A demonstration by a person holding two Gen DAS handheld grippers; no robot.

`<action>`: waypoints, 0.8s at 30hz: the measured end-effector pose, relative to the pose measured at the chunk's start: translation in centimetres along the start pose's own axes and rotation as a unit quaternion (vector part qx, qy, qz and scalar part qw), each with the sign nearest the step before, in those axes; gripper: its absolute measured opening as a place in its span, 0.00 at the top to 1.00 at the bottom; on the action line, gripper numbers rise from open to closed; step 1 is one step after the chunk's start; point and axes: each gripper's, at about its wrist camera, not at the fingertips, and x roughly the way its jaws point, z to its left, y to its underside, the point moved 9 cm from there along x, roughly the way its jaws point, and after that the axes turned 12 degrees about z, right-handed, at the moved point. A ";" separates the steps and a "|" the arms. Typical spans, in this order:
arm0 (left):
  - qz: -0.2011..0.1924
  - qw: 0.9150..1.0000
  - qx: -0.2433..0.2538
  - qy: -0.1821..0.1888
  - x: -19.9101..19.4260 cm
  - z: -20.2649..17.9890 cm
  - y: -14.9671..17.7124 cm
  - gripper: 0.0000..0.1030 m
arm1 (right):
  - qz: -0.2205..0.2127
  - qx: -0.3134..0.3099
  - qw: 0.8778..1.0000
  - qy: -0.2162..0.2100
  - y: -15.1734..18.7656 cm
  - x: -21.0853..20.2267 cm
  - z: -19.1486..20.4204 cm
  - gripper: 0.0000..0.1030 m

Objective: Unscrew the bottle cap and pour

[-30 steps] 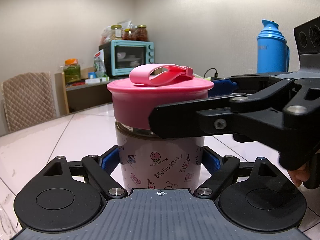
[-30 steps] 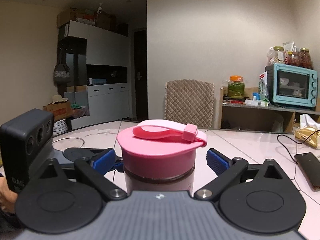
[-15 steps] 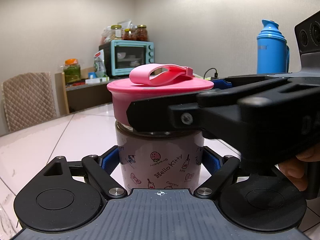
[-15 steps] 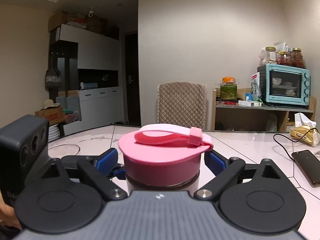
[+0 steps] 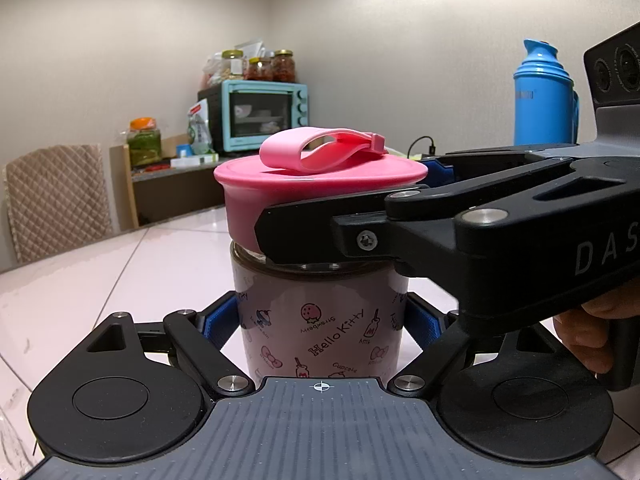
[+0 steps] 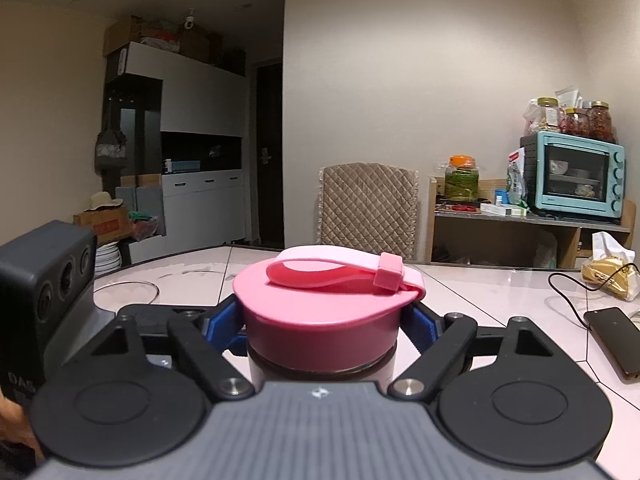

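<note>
A bottle (image 5: 320, 320) with a cartoon print stands upright on the white table (image 5: 120, 272), topped by a pink screw cap (image 5: 280, 192) with a loop strap. My left gripper (image 5: 320, 322) is shut on the bottle's body, one blue pad on each side. My right gripper (image 6: 324, 322) comes in from the right in the left wrist view. Its jaws are closing on the pink cap (image 6: 320, 320), and its blue pads (image 6: 424, 322) press against the cap's sides. The bottle's contents are hidden.
A dark phone (image 6: 612, 340) with a cable lies on the table at the right, near a yellow packet (image 6: 608, 276). A blue thermos (image 5: 544, 108) stands behind my right gripper. A quilted chair (image 6: 368, 208) and a shelf with a teal oven (image 6: 576, 176) stand beyond the table.
My right gripper's jaws have closed from wide apart onto the pink cap. The left gripper and the bottle have not moved.
</note>
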 end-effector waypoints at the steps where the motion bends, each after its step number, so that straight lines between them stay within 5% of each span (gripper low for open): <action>1: 0.000 1.000 0.000 0.000 0.0 0.0 0.0 0.13 | 0.000 -0.004 1.000 -0.007 -0.1 0.1 -0.1 0.18; 17: 0.000 1.000 0.000 0.000 0.0 0.0 0.0 0.13 | 0.019 -0.074 0.986 -0.150 -0.8 0.2 -2.3 0.18; 24: 0.000 1.000 0.000 0.000 0.0 0.1 0.0 0.13 | 0.022 -0.081 0.984 -0.159 -1.2 -0.1 -2.3 0.18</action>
